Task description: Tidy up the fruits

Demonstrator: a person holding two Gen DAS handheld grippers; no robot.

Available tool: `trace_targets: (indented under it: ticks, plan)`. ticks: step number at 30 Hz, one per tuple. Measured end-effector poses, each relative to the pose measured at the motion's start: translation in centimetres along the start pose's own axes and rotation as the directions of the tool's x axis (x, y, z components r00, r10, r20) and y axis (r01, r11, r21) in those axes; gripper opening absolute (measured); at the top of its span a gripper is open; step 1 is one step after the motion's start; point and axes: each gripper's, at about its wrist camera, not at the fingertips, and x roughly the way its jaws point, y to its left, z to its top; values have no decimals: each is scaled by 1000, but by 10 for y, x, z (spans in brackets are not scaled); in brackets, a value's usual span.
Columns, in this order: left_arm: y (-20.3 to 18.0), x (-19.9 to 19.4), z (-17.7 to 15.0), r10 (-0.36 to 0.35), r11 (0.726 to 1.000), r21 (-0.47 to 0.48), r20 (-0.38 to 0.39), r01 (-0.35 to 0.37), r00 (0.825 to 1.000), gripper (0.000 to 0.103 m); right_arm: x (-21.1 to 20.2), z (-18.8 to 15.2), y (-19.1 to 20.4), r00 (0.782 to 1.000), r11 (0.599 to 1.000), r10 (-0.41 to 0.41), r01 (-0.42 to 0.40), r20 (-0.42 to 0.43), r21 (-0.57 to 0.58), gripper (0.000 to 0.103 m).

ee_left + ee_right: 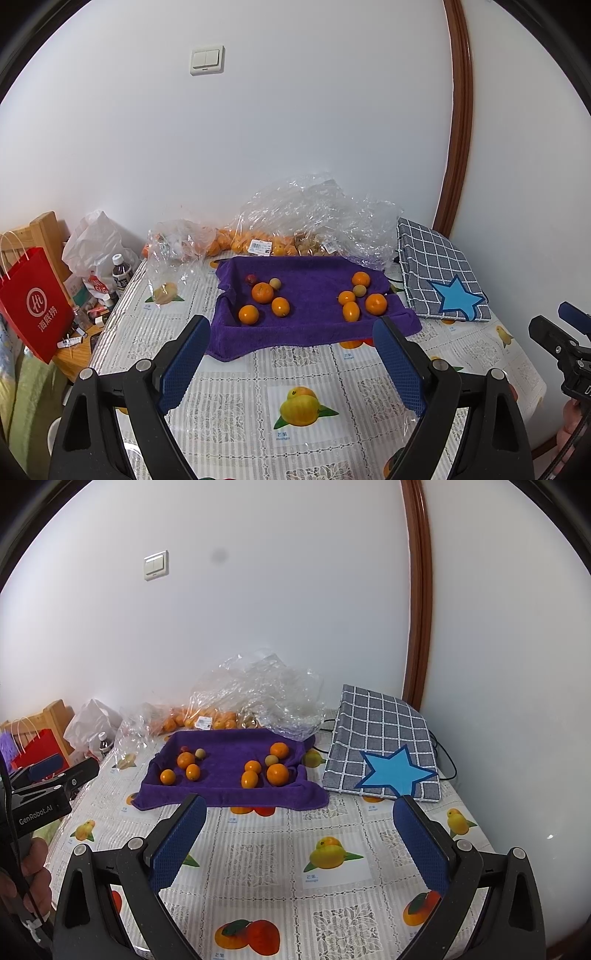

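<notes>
Glossy fruit-print tablecloth, round oranges on plush purple towel; both hand-held grippers released

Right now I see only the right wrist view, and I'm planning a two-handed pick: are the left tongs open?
Observer: Yes, the left tongs are wide open, with nothing between the pads.
Operator: What do they point at?
Observer: The near edge of the purple terry towel, between its two clusters of small orange fruits.
Operator: Anything off the table's left side?
Observer: A red paper bag with a round white logo.
</notes>
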Motion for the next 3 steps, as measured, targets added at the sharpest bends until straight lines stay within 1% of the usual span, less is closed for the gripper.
trace_targets:
  ticks: [3]
  plan:
    - [0, 0, 0, 0, 1000, -3, 2, 0, 1000, 89, 0, -1, 1, 1000, 1000, 0, 0, -1, 0, 100]
